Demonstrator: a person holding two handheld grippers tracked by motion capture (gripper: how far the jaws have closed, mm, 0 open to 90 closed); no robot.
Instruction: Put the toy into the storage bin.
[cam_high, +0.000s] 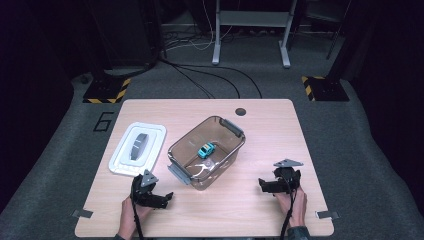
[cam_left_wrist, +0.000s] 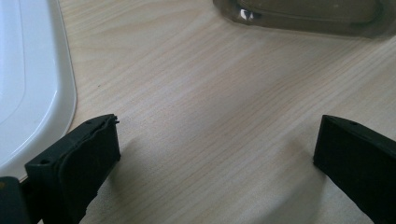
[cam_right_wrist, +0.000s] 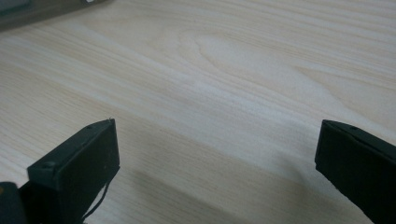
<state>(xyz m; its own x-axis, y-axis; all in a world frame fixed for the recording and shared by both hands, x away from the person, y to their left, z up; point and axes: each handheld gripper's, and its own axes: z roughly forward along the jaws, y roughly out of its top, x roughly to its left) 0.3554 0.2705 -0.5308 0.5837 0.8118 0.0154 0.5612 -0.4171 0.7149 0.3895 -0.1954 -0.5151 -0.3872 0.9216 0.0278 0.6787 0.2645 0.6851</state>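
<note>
On the wooden table (cam_high: 260, 125), seen from the high view, a clear brownish box (cam_high: 206, 151) sits near the middle with its long axis running diagonally, from the near left toward the far right; grey latches (cam_high: 233, 127) mark its two short ends; inside it, on the floor of the box, rests a small teal toy car (cam_high: 206, 149), its length lying roughly along the same diagonal, though which end is the front is too small to tell; just to the left of the box, apart from it, lies the white lid (cam_high: 138, 148), flat, with a grey oval patch at its centre. The left gripper (cam_high: 161, 199) rests low at the near edge, close to the box's near corner and just below the lid, its jaws spread wide and holding nothing; the right gripper (cam_high: 265, 186) sits well to the right of the box, jaws likewise wide apart and empty; a hand (cam_high: 295, 205) grips each tool from below.

The left gripper view (cam_left_wrist: 217, 154) adds what the high view cannot: the lid's rounded white edge (cam_left_wrist: 32, 93) at close range, and the box's lower wall (cam_left_wrist: 308, 14), cut off by the top of the frame; the car is out of its sight. The right gripper view (cam_right_wrist: 217, 154) gives bare wood grain between its jaws, with a dark sliver of the box (cam_right_wrist: 28, 14) in the top left corner, hard to make out.
</note>
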